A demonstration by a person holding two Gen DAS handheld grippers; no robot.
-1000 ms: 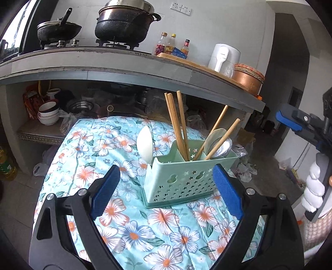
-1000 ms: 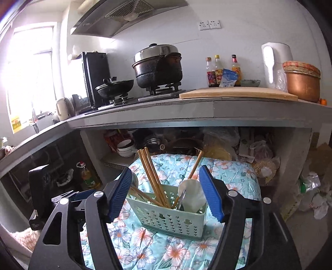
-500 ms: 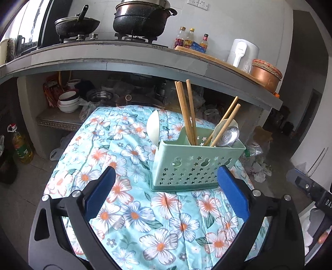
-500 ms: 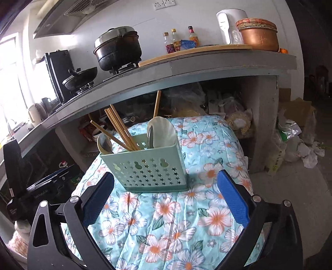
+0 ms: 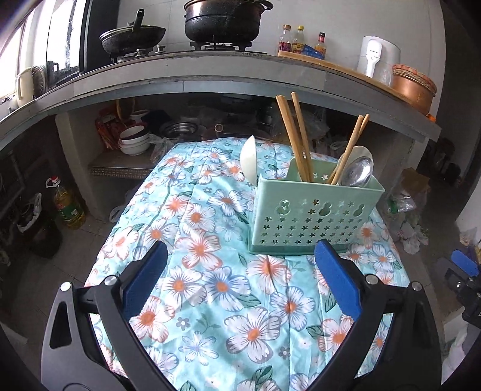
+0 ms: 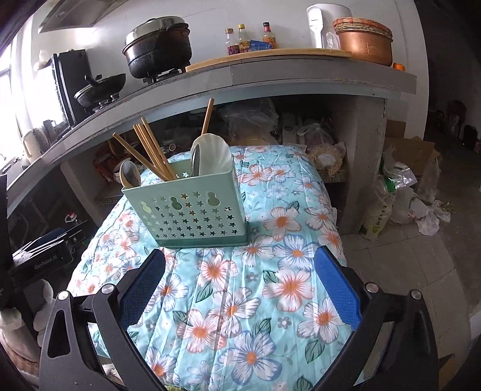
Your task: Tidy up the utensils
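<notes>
The mint-green utensil caddy point(image 5: 315, 210) stands upright on the flowered tablecloth point(image 5: 210, 270), toward the far right of the table in your left-wrist view and left of centre in your right-wrist view point(image 6: 186, 210). Its front wall is pierced with stars and gourd shapes. Inside it: wooden chopsticks point(image 5: 296, 135) in two leaning bunches, a metal spoon point(image 5: 357, 171) bowl-up at the right end, and a white ladle-like spoon point(image 5: 249, 159) at the left end. From the right wrist the same white spoon point(image 6: 213, 156) stands nearest the camera side and a second spoon point(image 6: 130, 174) shows at the far end. Which compartment each piece sits in you cannot tell for certain. Your left gripper point(image 5: 240, 282) hangs over bare cloth, jaws spread wide, nothing between the blue pads point(image 5: 144, 279); the caddy sits just beyond its right finger. Your right gripper point(image 6: 239, 282) is likewise spread wide and empty, with the caddy just past its left finger. Behind the table runs a concrete counter point(image 5: 210, 78) carrying a black pot point(image 5: 224, 19), a wok point(image 5: 132, 34), sauce bottles point(image 5: 297, 39) and a white kettle point(image 5: 375, 57); bowls point(image 5: 133, 140) are stacked on the shelf beneath.
</notes>
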